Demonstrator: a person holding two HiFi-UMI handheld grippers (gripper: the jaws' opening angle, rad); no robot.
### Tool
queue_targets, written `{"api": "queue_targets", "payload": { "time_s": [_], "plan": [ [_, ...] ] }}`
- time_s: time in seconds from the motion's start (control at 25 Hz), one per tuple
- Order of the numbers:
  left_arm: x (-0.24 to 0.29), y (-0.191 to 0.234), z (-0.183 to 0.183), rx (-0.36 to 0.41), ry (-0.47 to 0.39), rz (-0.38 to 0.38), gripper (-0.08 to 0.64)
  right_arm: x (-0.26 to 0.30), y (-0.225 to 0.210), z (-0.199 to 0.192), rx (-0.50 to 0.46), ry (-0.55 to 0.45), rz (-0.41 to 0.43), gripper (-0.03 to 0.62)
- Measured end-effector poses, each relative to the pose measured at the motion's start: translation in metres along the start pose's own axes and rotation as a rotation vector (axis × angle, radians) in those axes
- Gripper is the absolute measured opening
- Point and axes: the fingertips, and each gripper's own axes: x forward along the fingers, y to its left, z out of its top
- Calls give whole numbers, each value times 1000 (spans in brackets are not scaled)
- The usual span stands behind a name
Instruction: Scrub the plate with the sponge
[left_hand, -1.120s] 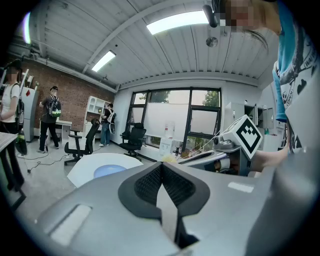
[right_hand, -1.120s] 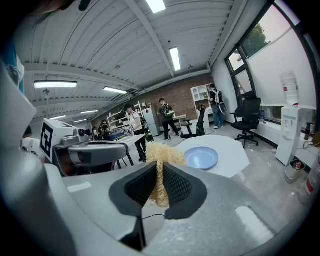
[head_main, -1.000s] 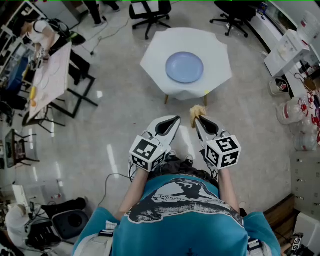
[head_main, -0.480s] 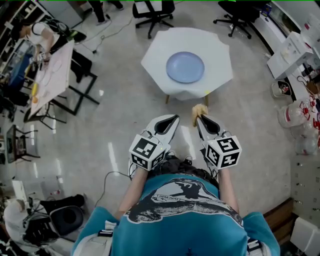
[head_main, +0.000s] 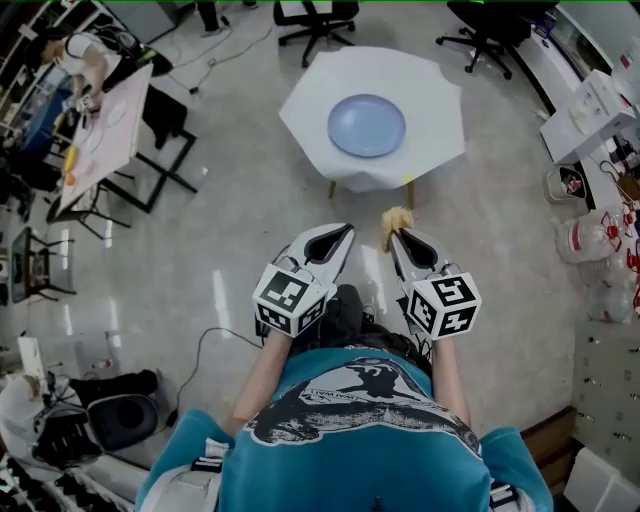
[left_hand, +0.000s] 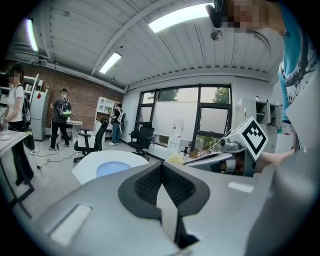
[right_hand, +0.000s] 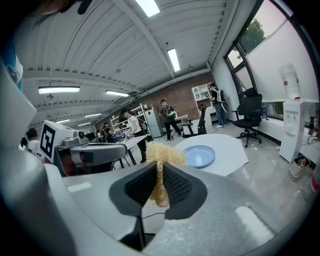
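A pale blue plate (head_main: 367, 125) lies in the middle of a small table under a white cloth (head_main: 440, 105), well ahead of me. The plate (left_hand: 112, 168) shows small in the left gripper view, and the plate (right_hand: 199, 155) again in the right gripper view. My right gripper (head_main: 392, 236) is shut on a yellowish fibrous sponge (head_main: 396, 220), which sticks out past the jaws; the sponge (right_hand: 160, 156) shows pinched between the pads. My left gripper (head_main: 349, 233) is shut with nothing in it. Both are held in front of my body, short of the table.
Black office chairs (head_main: 318, 18) stand beyond the table. A long worktable (head_main: 100, 140) with a person at it is at the left. Bags (head_main: 590, 240) and white cabinets (head_main: 595, 105) line the right side. A cable (head_main: 205, 345) lies on the glossy floor between me and the table.
The table and plate have shifted slightly up in the head view, and both grippers sit a little higher. Both jaws have stayed shut, the sponge still in the right one.
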Motion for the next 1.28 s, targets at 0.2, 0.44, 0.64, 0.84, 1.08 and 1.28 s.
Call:
{"api": "queue_targets", "payload": {
  "time_s": [0.2, 0.44, 0.64, 0.84, 1.08, 1.28],
  "plan": [
    [-3, 6, 1, -30, 8, 30, 15, 5, -5, -4, 20, 18, 20, 40],
    [-3, 27, 0, -19, 24, 63, 15, 23, -15, 4, 32, 2, 19, 40],
    [23, 57, 3, -27, 23, 64, 15, 43, -35, 12, 37, 10, 1, 40],
    [57, 97, 12, -27, 32, 57, 15, 82, -66, 34, 10, 30, -32, 40],
    [92, 175, 19, -49, 79, 64, 29, 146, -87, 63, -7, 73, -58, 40],
    [118, 232, 19, -64, 130, 40, 44, 196, -102, 78, 6, 120, -80, 40]
  ]
}}
